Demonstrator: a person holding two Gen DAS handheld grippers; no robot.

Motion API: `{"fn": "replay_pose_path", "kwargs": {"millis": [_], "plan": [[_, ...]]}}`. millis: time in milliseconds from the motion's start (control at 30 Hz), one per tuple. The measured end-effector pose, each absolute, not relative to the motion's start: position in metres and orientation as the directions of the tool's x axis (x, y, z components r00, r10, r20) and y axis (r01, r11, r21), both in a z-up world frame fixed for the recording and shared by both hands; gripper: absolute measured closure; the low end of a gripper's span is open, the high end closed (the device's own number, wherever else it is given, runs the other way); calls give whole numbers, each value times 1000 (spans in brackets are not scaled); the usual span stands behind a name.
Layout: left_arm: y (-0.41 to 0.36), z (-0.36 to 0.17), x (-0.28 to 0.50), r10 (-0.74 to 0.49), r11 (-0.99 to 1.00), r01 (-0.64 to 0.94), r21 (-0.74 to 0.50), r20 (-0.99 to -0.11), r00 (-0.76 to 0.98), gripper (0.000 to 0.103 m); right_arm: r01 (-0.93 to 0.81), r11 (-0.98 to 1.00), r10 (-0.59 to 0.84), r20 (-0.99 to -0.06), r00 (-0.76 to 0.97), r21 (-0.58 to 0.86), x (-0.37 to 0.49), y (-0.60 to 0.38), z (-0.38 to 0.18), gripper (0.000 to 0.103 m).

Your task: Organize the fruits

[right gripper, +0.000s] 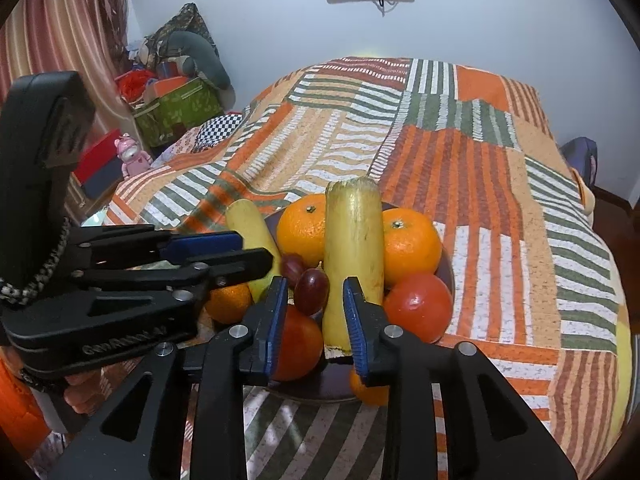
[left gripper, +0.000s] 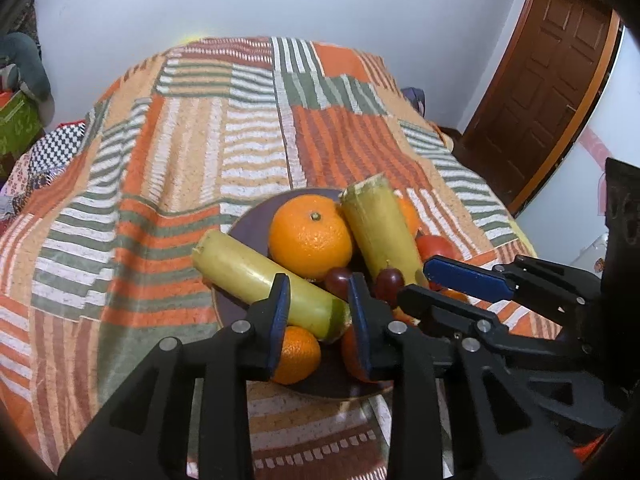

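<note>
A dark purple plate (left gripper: 252, 220) on the striped bedspread holds several fruits. In the left wrist view I see a big orange (left gripper: 310, 236), two yellow-green cut stalks (left gripper: 256, 276) (left gripper: 380, 228), red grapes (left gripper: 388, 282), a small orange (left gripper: 298, 354) and a red tomato (left gripper: 434, 246). My left gripper (left gripper: 318, 320) is open, its jaws either side of the near stalk's end. My right gripper (right gripper: 316, 316) is open over the plate's (right gripper: 448, 268) near edge, beside the upright stalk (right gripper: 354, 248), a grape (right gripper: 312, 290) and a tomato (right gripper: 300, 344). Each gripper shows in the other's view.
The plate sits near the front of a bed covered by an orange, green and white striped spread (right gripper: 460, 152). Boxes and clutter (right gripper: 176, 100) stand at the left wall. A brown door (left gripper: 552, 80) is at the right.
</note>
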State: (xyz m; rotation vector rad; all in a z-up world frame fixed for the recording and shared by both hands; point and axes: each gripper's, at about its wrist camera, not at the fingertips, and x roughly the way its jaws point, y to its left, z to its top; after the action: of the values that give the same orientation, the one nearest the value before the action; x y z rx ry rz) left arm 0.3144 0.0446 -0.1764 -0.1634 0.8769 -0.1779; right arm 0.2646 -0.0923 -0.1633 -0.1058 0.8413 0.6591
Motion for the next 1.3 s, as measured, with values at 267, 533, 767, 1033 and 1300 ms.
{"fn": "replay_pose_path", "kwargs": {"millis": [267, 533, 767, 1033, 1300], "plan": [[44, -105, 263, -160, 983, 66, -170, -629, 760, 73, -553, 818, 512, -639, 574, 157, 243, -113, -110, 77], [30, -19, 178, -108, 991, 62, -119, -433, 895, 73, -527, 839, 523, -471, 710, 137, 183, -141, -28, 77], [15, 30, 112, -82, 996, 65, -69, -289, 954, 68, -514, 849, 524, -310, 793, 120, 119, -160, 25, 69], [7, 47, 67, -67, 997, 56, -56, -217, 974, 34, -487, 870, 491, -214, 845, 75, 78, -163, 43, 46], [5, 48, 52, -45, 998, 36, -47, -196, 980, 10, -441, 895, 444, -189, 876, 60, 69, -163, 38, 17]]}}
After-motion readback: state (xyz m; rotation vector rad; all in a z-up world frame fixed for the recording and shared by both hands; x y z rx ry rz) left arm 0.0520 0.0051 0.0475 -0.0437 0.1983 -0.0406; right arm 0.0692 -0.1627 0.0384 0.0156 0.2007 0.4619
